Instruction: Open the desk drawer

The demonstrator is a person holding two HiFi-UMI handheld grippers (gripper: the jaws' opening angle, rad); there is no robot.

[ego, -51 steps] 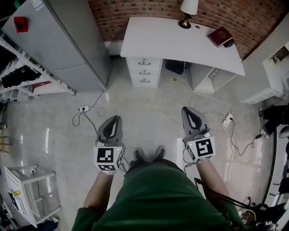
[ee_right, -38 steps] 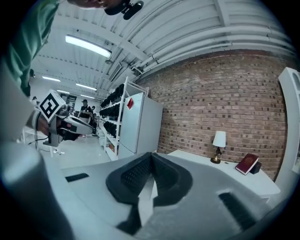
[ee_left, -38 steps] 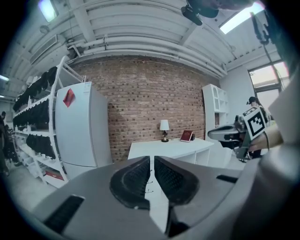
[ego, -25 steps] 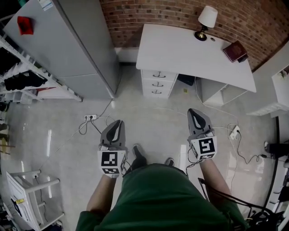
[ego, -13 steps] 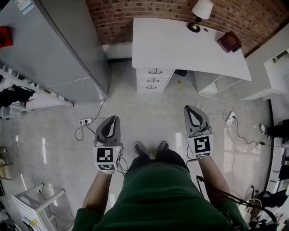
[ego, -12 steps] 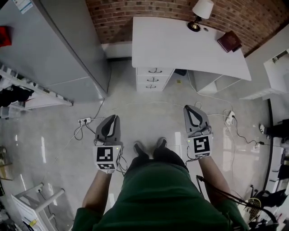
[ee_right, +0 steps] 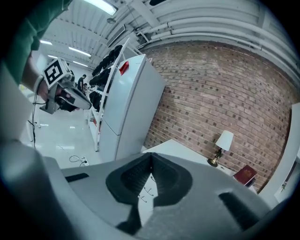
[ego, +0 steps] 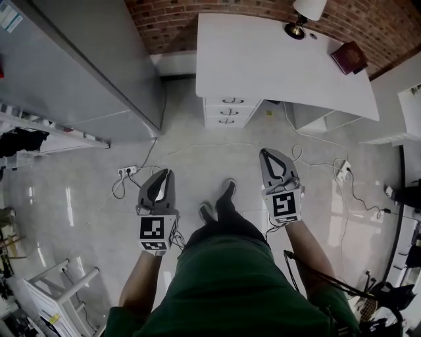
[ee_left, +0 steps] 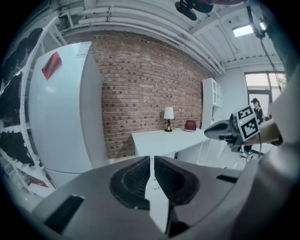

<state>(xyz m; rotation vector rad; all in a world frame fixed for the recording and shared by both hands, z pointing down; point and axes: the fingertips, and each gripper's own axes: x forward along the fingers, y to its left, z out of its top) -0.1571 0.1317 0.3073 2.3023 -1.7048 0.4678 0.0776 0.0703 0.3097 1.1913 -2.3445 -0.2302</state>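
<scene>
The white desk (ego: 276,59) stands against the brick wall at the top of the head view. Its three stacked drawers (ego: 227,110) with small dark handles are all closed. Both grippers hang over the floor well short of the desk. My left gripper (ego: 165,173) is shut and holds nothing. My right gripper (ego: 268,153) is likewise shut and empty. In the left gripper view the desk (ee_left: 164,138) shows beyond the left gripper (ee_left: 152,159). In the right gripper view the right gripper (ee_right: 151,154) points toward the desk (ee_right: 183,152), with drawer handles (ee_right: 146,187) seen below the tips.
A tall grey fridge (ego: 79,66) stands left of the desk. A lamp (ego: 306,13) and a red book (ego: 350,57) sit on the desk top. Power strips with cables (ego: 127,171) (ego: 342,168) lie on the floor. A white trolley (ego: 46,303) is at the lower left.
The person has stepped toward the desk, one foot now forward. The desk and fridge have shifted in the view. Both grippers keep the same shut pose.
</scene>
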